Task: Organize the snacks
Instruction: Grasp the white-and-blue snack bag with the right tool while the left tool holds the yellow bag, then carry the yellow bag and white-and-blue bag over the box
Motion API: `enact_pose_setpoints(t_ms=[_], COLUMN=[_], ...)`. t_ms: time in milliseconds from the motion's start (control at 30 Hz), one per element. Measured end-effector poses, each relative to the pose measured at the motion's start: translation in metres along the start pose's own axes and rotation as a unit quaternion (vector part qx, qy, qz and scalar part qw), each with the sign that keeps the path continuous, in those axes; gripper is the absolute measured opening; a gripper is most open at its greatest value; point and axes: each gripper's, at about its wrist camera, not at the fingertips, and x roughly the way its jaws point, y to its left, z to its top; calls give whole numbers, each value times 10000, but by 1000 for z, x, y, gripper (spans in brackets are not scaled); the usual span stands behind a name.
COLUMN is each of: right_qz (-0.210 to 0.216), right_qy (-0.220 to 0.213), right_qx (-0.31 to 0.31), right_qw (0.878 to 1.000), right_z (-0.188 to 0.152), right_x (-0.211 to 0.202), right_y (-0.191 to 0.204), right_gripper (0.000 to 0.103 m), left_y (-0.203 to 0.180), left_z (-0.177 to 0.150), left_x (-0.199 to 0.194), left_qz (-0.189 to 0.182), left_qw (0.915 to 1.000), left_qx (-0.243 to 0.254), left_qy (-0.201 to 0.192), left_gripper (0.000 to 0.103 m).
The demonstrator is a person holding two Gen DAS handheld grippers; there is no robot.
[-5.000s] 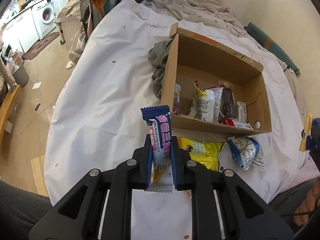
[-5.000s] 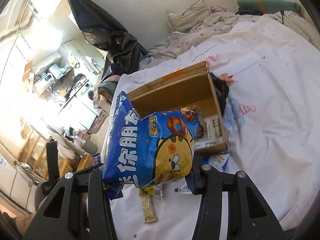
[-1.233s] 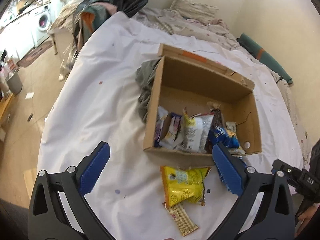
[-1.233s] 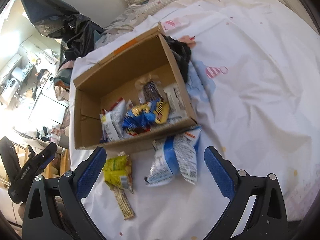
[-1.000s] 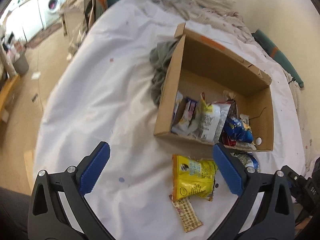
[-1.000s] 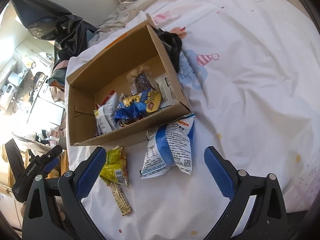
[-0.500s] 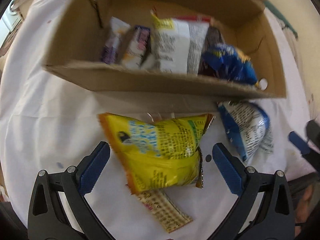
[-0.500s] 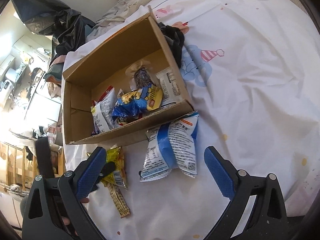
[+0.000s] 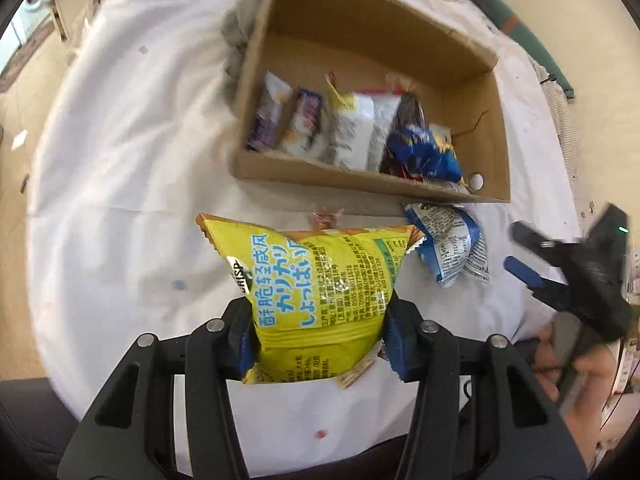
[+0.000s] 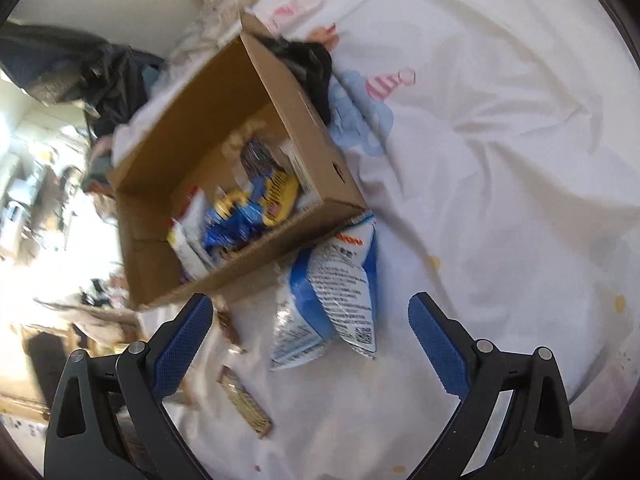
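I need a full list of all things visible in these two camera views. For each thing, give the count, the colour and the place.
cardboard box: one, brown, open, on the white sheet.
snack packets: several, mixed colours, inside the box, exact count unclear.
yellow snack bag: one, yellow, between the left gripper pads.
blue and white snack bag: one, on the sheet by the box's near wall.
wafer bar: one, tan, on the sheet.
white sheet: one, white, printed, covers the bed.
dark cloth: one, beside the box.
left gripper: closing on the yellow bag.
right gripper: open, above the blue and white bag.
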Motion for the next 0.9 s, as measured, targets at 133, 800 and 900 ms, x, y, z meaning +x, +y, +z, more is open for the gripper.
enact_pose_setpoints(t_ms=[133,800,900], right_qz=[-169,-893,-712], right_qy=[163,686,609], right_qx=[-360,-1421,-1570], right_qw=[9991,9834,9831], right_z=[-2,-28,-42], right_x=[14,43,30], right_y=[16,35,43], right_gripper=[100,56,55], left_y=[31,23,26], left_z=[2,-9,-9], left_x=[-20,-17,-18], left_qz=[283,84,89], left_qw=[9995,9996,9993], left_qx=[-138,-239,-315], left_qy=[-92,-131,-180], left_gripper=[47,47,47])
